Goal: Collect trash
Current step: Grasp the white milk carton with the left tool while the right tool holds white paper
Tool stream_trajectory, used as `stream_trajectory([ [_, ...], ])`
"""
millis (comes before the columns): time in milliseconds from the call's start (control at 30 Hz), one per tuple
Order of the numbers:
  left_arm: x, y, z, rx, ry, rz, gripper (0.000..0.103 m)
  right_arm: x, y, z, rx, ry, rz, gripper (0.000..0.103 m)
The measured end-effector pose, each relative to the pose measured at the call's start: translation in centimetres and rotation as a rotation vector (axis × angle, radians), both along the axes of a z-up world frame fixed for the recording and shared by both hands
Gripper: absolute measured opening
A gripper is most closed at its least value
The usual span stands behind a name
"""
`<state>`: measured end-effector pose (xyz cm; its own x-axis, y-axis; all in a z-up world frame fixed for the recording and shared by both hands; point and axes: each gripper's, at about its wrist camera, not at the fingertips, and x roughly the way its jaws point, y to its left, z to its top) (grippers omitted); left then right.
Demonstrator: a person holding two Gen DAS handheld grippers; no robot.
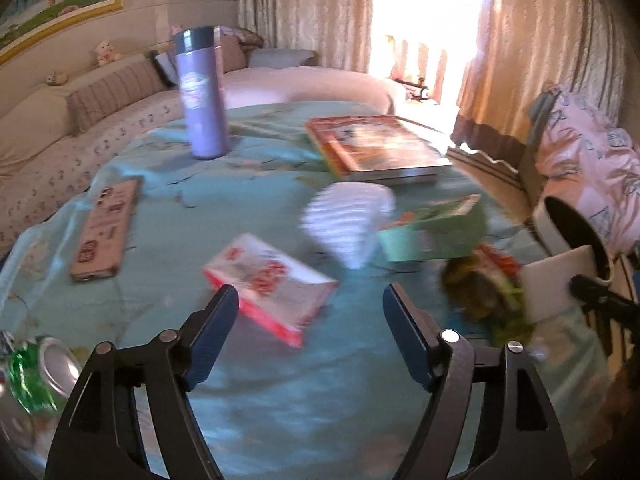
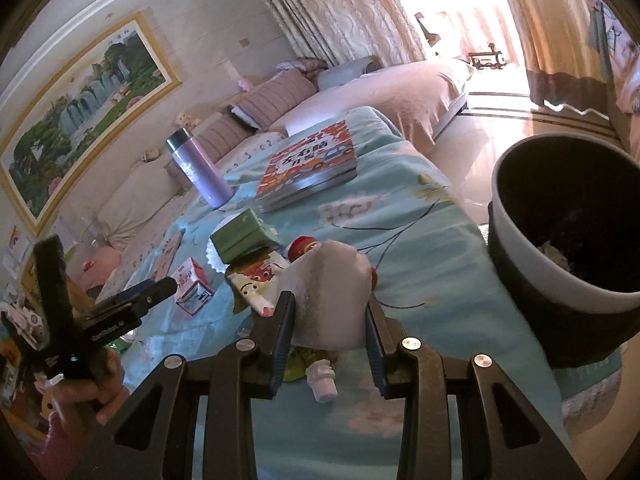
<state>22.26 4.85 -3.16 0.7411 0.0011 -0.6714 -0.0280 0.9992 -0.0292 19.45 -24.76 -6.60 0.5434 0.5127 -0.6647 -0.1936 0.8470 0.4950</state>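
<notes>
My right gripper (image 2: 330,314) is shut on a crumpled white tissue (image 2: 332,300) and holds it above the blue-clothed table (image 2: 420,240), left of the dark trash bin (image 2: 568,240). Snack wrappers (image 2: 260,280), a white paper cup liner (image 2: 214,260) and a small red-and-white carton (image 2: 192,286) lie on the table. My left gripper (image 1: 310,300) is open and empty above the table, just near the carton (image 1: 272,280). The liner (image 1: 348,220), wrappers (image 1: 488,288) and bin (image 1: 572,232) also show in the left wrist view. A crushed green can (image 1: 36,376) lies at lower left.
A purple flask (image 1: 204,92), a book (image 1: 380,148), a phone (image 1: 108,228) and a green box (image 1: 432,232) are on the table. A sofa and curtains stand behind. The table's right edge runs beside the bin.
</notes>
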Motion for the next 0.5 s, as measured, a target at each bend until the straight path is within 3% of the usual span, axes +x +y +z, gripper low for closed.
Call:
stream_trajectory([
  [100,1.2,1.8,-0.5,0.019,0.003,0.0,0.088,-0.2,-0.1,0.2,-0.003,-0.002,-0.005,0.034],
  [167,2.1,2.6,-1.0,0.014,0.037,-0.018,0.088,-0.4,-0.2,0.2,-0.004,0.0,-0.009,0.034],
  [267,3.3,3.3,-2.1,-0.027,0.11,-0.006,0.09,-0.6,-0.2,0.2,-0.007,0.004,-0.017,0.034],
  [500,3.9,2.7,-3.3,-0.172,0.189,0.062,0.091,-0.8,0.0,0.2,-0.009,0.005,-0.026,0.034],
])
